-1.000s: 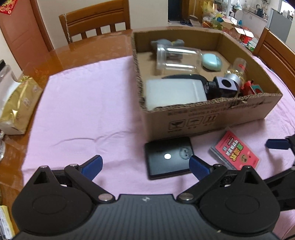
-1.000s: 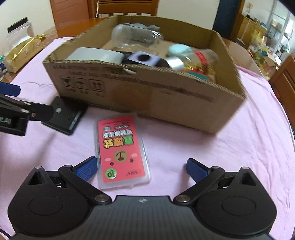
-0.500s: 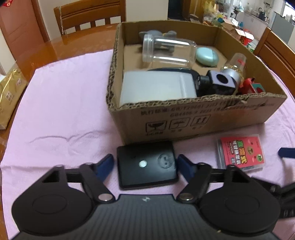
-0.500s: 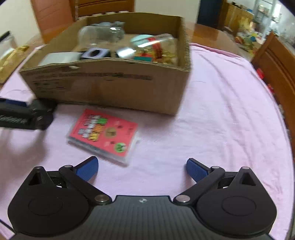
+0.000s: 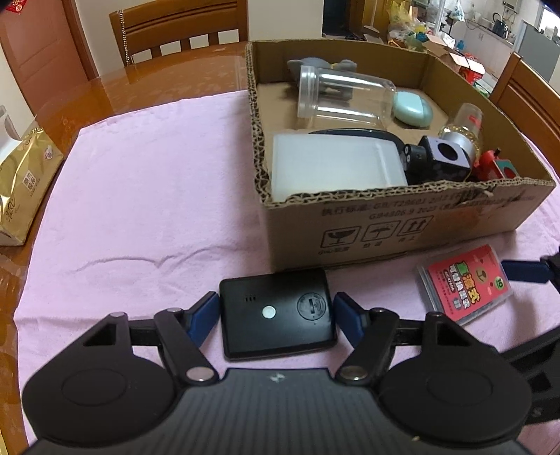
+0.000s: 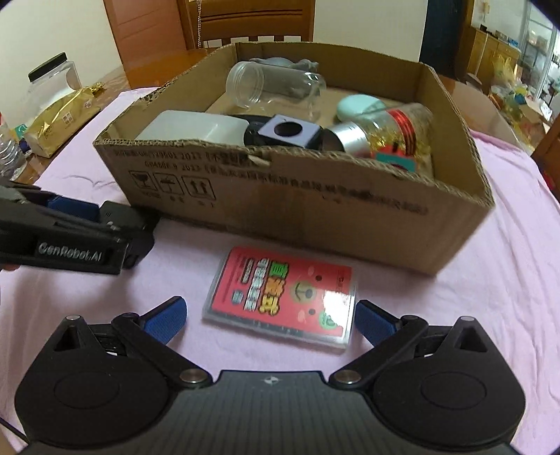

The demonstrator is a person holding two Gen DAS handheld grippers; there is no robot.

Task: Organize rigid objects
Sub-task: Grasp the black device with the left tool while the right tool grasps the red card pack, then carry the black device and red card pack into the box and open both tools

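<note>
A flat black device [image 5: 277,313] lies on the pink cloth in front of the cardboard box [image 5: 402,227]. My left gripper [image 5: 276,315] is open with its blue pads on either side of the device, close to its edges. A red card pack in a clear case [image 6: 283,297] lies on the cloth to the right, also in the left wrist view [image 5: 463,283]. My right gripper [image 6: 271,316] is open and straddles the pack, with a gap at each pad. The left gripper shows in the right wrist view [image 6: 70,238].
The box [image 6: 280,206] holds a clear jar [image 5: 344,96], a white container [image 5: 336,166], a black cube [image 5: 444,159], a mint case [image 5: 413,108] and a gold-filled bottle [image 6: 385,133]. A gold bag [image 5: 24,182] lies at the left table edge. Wooden chairs [image 5: 178,28] stand behind.
My left gripper has moved forward so its pads now flank the black device. My right gripper has swung back toward the card pack and now straddles it.
</note>
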